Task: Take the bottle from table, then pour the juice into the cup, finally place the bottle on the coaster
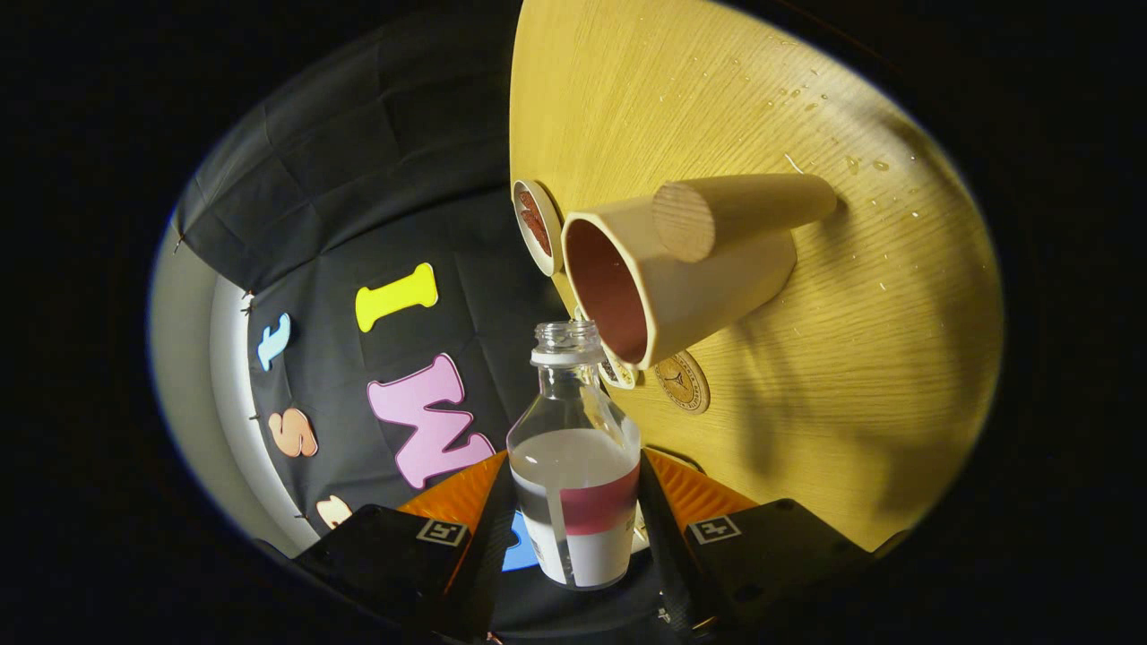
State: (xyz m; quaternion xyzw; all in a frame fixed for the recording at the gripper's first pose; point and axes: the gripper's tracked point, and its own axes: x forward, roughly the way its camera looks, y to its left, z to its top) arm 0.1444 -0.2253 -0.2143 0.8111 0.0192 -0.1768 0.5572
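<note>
Gripper view: the gripper (573, 511) is clamping both fingers on the one bottle (574, 457), tipping its open neck right up beside the one cup (668, 273). Pour step looks underway; next it needs more tilt. I'm counting three coasters (682, 382) around the cup

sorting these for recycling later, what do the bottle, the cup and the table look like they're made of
Bottle, held between the gripper fingers: clear plastic or glass, glossy, see-through with a threaded open neck; can't tell which.
Cup: matte cream outside, reddish-brown inside, probably ceramic or plastic; its round handle shows wood grain.
Table: light wood or wood veneer, with fine grain lines and a smooth finish carrying small droplets.
</note>
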